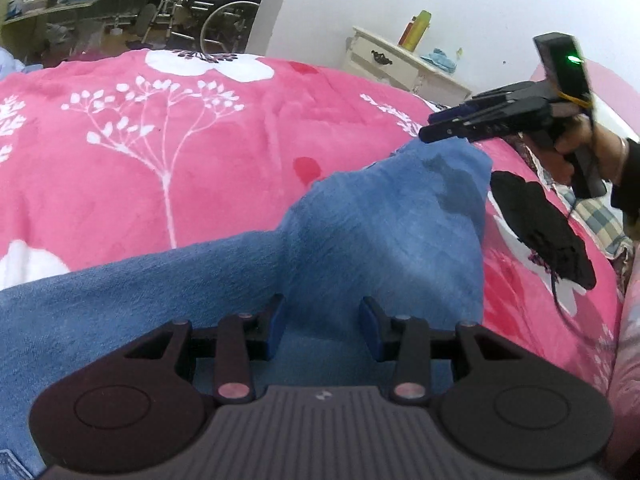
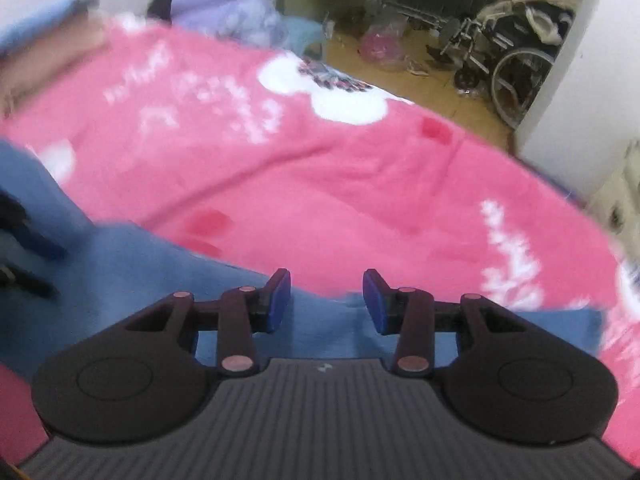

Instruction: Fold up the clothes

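Blue garment (image 1: pixel 360 232) lies across pink blanket (image 1: pixel 180 140) on bed, lower centre of frame. Left tool (image 1: pixel 323 322) and right tool (image 2: pixel 327 300) both part-open, holding nothing. We judge fold underway; next we need an edge pinched.

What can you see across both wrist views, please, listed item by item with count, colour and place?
Fleecy blue garment: one, blue, spread on the bed beneath both grippers.
Pink floral fleece blanket: one, pink with white flowers, covering the bed.
Flat black fabric piece: one, black, on the blanket right of the garment.
White bedside cabinet: one, cream white, against the wall beyond the bed.
Bottles: two, yellow-green and orange, standing on the cabinet.
Wheelchair: one, dark with a grey wheel, on the wooden floor beyond the bed.
Left gripper: one, black with blue pads, open above the garment.
Right gripper: one, same colours, open, nothing between the pads.
Hand: one, holding the right gripper's handle.
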`<state>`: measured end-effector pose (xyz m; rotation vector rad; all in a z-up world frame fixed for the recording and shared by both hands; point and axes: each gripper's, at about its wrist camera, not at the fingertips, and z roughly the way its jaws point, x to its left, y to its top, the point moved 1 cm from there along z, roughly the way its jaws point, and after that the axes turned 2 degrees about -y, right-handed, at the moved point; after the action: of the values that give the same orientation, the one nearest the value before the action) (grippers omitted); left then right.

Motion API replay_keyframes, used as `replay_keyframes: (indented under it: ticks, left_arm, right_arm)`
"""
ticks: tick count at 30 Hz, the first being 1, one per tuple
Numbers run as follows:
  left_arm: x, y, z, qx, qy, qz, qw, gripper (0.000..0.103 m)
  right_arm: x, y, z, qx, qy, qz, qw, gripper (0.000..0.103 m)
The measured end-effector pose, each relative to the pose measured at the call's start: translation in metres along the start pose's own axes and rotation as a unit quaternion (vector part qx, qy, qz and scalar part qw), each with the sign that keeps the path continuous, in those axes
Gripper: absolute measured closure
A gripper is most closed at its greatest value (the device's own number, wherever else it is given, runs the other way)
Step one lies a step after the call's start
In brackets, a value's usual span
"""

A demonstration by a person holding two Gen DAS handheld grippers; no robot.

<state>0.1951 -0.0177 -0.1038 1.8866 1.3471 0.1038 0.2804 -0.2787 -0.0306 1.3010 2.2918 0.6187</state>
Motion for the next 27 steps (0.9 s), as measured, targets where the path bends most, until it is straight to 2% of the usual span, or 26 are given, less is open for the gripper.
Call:
replay_keyframes:
  ticks: [1, 2, 4, 6, 9, 10, 12, 13, 16, 19, 23, 24, 26, 27]
  left_arm:
    - [0.001, -0.001, 0.0, -0.003, 0.0, -0.003, 1.0, 0.061]
    - [0.001, -0.003, 0.0, -0.006, 0.0, -0.005, 1.0, 0.061]
    - [0.0, -0.005, 0.0, -0.01, 0.003, 0.001, 0.9999, 0.061]
    - [-0.001, -0.006, 0.0, -0.011, 0.005, 0.008, 0.9999, 0.061]
    - [0.0, -0.005, 0.0, -0.01, 0.003, 0.004, 0.9999, 0.061]
    - [0.0, -0.005, 0.0, -0.009, 0.004, 0.001, 1.0, 0.061]
    - [0.0, -0.005, 0.0, -0.008, 0.005, -0.003, 1.0, 0.061]
    - [0.0, -0.005, 0.0, -0.008, 0.006, -0.004, 0.9999, 0.061]
    - [-0.001, -0.004, 0.0, -0.007, 0.01, -0.01, 0.9999, 0.061]
    - [0.0, -0.003, 0.001, -0.005, 0.013, -0.021, 0.9997, 0.061]
    - [-0.001, -0.001, 0.0, -0.001, 0.02, -0.033, 0.9993, 0.061]
    - [-0.001, -0.001, 0.0, 0.0, 0.022, -0.035, 0.9992, 0.061]
    - [-0.002, -0.001, -0.001, 0.001, 0.026, -0.038, 0.9989, 0.061]
    - [-0.002, -0.001, -0.001, 0.002, 0.028, -0.04, 0.9988, 0.061]
  right_arm:
    - [-0.011, 0.002, 0.001, 0.013, -0.014, 0.01, 1.0, 0.063]
    - [-0.03, 0.002, 0.002, 0.02, -0.024, 0.048, 0.998, 0.063]
    - [-0.066, -0.005, 0.0, 0.016, -0.041, 0.16, 0.986, 0.063]
    - [-0.1, -0.02, -0.004, 0.001, -0.057, 0.263, 0.963, 0.06]
    - [-0.155, -0.055, -0.016, -0.033, -0.133, 0.364, 0.921, 0.055]
    - [-0.172, -0.064, -0.019, -0.045, -0.159, 0.379, 0.91, 0.053]
    - [-0.205, -0.083, -0.024, -0.054, -0.197, 0.394, 0.896, 0.041]
    - [-0.222, -0.093, -0.022, -0.049, -0.205, 0.409, 0.888, 0.038]
    - [-0.256, -0.12, -0.015, -0.033, -0.172, 0.465, 0.868, 0.036]
    - [-0.267, -0.13, 0.002, -0.023, -0.098, 0.496, 0.863, 0.031]
    - [-0.263, -0.133, 0.028, 0.042, -0.117, 0.462, 0.878, 0.03]
    - [-0.264, -0.136, 0.033, 0.049, -0.119, 0.462, 0.877, 0.032]
    - [-0.264, -0.144, 0.033, 0.038, -0.114, 0.483, 0.868, 0.034]
    - [-0.264, -0.146, 0.029, 0.029, -0.114, 0.492, 0.863, 0.047]
